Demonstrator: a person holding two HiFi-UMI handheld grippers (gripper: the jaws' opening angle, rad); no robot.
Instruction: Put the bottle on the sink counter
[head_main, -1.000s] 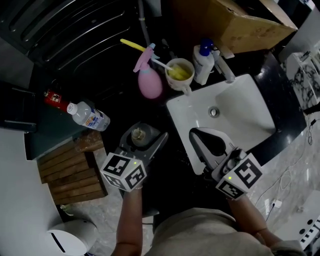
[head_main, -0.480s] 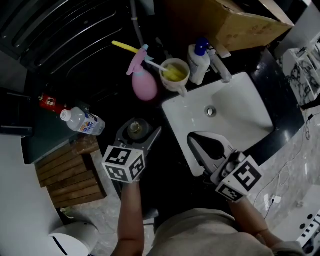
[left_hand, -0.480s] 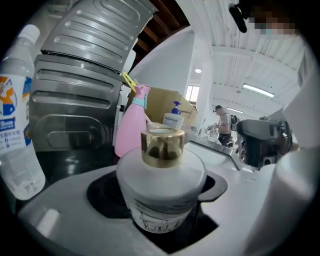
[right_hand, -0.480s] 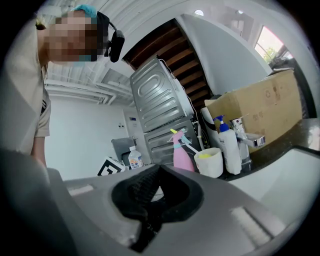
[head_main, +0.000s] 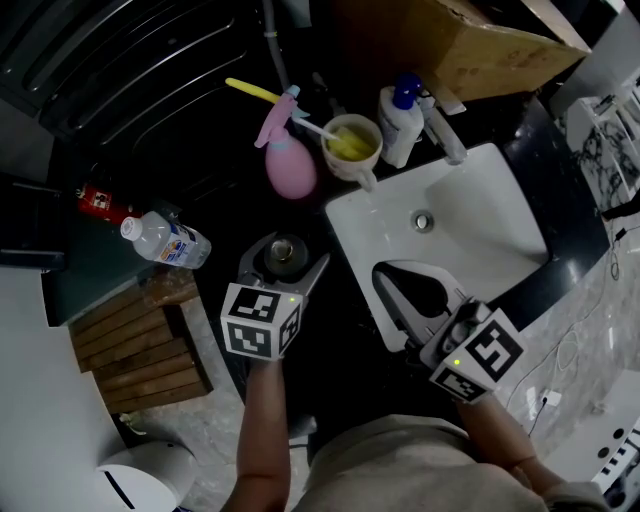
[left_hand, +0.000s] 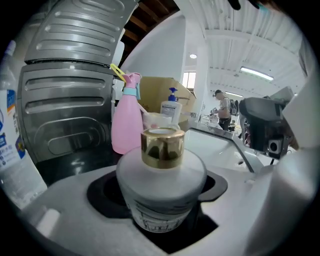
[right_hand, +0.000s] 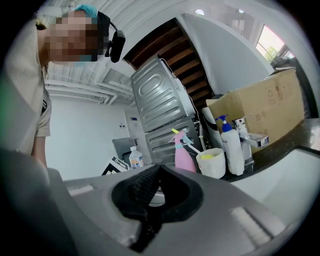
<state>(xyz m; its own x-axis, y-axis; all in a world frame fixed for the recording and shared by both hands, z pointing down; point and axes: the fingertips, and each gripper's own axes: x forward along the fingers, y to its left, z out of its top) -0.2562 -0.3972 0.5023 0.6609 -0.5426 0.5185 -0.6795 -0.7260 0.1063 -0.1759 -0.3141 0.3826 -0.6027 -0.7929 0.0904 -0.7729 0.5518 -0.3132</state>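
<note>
A round white bottle with a gold cap (head_main: 283, 249) sits between the jaws of my left gripper (head_main: 287, 262), which is shut on it. It is carried just left of the white sink (head_main: 480, 235), near the dark counter (head_main: 345, 300). In the left gripper view the bottle (left_hand: 161, 175) fills the hollow of the pads, upright. My right gripper (head_main: 383, 271) is shut with nothing in it, its tip over the sink's front left rim. In its own view the right gripper (right_hand: 158, 168) has its jaws meeting.
A pink spray bottle (head_main: 291, 165), a cup with a yellow tool (head_main: 352, 145), a pump bottle (head_main: 400, 122) and the faucet (head_main: 443, 135) stand behind the sink. A cardboard box (head_main: 470, 45) is at the back. A water bottle (head_main: 165, 240) lies left, above wooden slats (head_main: 140, 345).
My left gripper has carried the bottle a little forward, toward the pink spray bottle, then slightly right. The right gripper has hardly moved.
</note>
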